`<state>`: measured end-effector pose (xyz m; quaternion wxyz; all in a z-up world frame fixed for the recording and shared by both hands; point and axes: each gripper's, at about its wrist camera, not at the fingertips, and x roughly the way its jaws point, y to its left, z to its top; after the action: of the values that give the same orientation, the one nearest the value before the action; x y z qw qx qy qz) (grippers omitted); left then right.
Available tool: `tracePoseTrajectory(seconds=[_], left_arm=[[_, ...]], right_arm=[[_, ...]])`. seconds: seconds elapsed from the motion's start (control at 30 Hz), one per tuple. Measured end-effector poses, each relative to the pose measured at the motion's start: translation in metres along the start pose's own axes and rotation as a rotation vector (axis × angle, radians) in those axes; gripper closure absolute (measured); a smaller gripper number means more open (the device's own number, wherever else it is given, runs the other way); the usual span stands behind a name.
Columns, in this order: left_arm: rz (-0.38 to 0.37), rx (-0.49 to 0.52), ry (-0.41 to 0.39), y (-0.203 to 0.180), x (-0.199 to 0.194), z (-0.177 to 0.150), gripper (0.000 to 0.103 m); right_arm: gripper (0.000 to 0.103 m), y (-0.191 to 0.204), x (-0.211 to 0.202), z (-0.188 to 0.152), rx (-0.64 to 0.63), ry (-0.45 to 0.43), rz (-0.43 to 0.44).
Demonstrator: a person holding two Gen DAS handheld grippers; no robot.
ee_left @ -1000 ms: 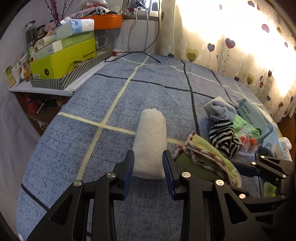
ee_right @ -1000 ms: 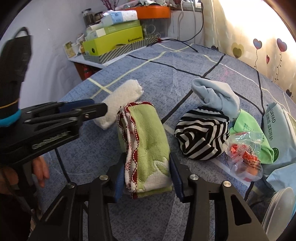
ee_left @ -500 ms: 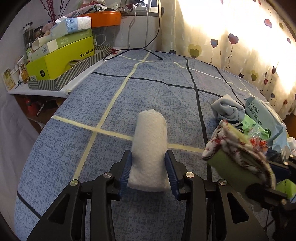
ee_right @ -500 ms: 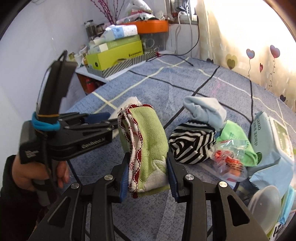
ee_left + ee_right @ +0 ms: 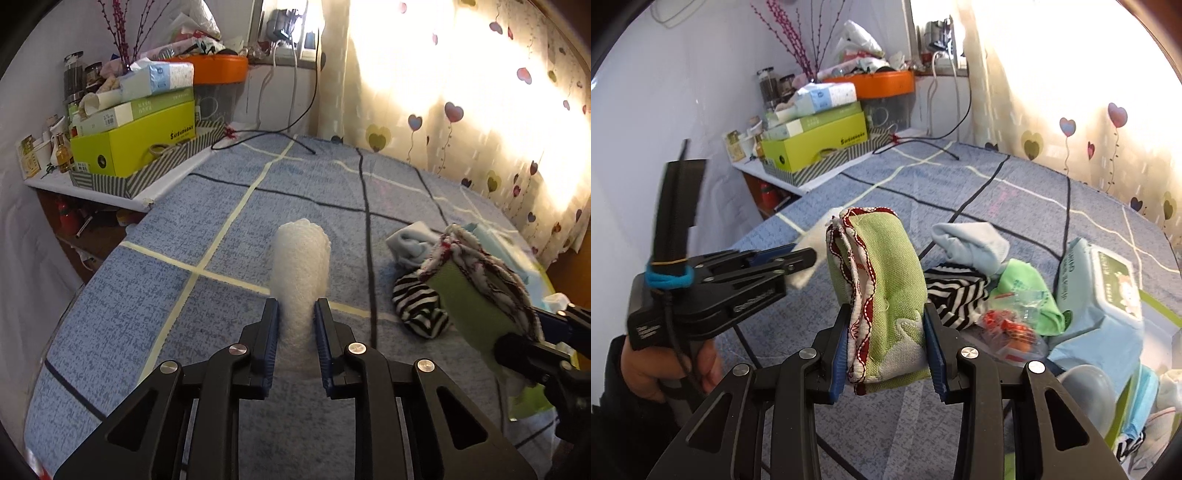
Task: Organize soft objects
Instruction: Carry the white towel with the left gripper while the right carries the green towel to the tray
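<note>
Left gripper (image 5: 295, 325) has its jaws pinched in on the near end of the white rolled towel (image 5: 301, 273), having just been closing on it, so the roll is squeezed narrow between the blue pads and juts away toward twelve o'clock over the blue checked bedspread (image 5: 147, 295). At about three o'clock from it, the right gripper (image 5: 886, 350) is clamped on the folded green cloth (image 5: 882, 288), which is held clear of the bed; it is a thick bundle with a red-and-white wavy trim along its left edge. Both pieces look picked up but neither is set anywhere yet, so I judge the sorting to be at an early stage. Left on the bedspread, at roughly two o'clock from the green cloth, lie a striped sock (image 5: 960, 295), a pale blue sock (image 5: 971, 243), a bright green cloth (image 5: 1030, 291) and a pack of wipes (image 5: 1100, 280), bunched together and touching. Where the sorted things are meant to go I cannot tell.
</note>
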<state>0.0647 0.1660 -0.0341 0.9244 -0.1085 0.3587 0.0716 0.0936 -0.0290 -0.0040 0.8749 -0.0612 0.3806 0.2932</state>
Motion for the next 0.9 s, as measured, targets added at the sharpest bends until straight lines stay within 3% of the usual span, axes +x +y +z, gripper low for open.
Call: tracePoseTrajectory(seconds=[0.2,0.9], left_arm=[[-0.041,-0.01,-0.038,-0.019,-0.028,-0.002,0.083],[-0.124,0.029,-0.092,-0.079,-0.058,0.002,0.083]], right_arm=[[0.068,-0.009,-0.02,-0.002,0.016,-0.033,-0.015],[0.068,-0.058,-0.087,-0.016,0.1,-0.14,-0.094]])
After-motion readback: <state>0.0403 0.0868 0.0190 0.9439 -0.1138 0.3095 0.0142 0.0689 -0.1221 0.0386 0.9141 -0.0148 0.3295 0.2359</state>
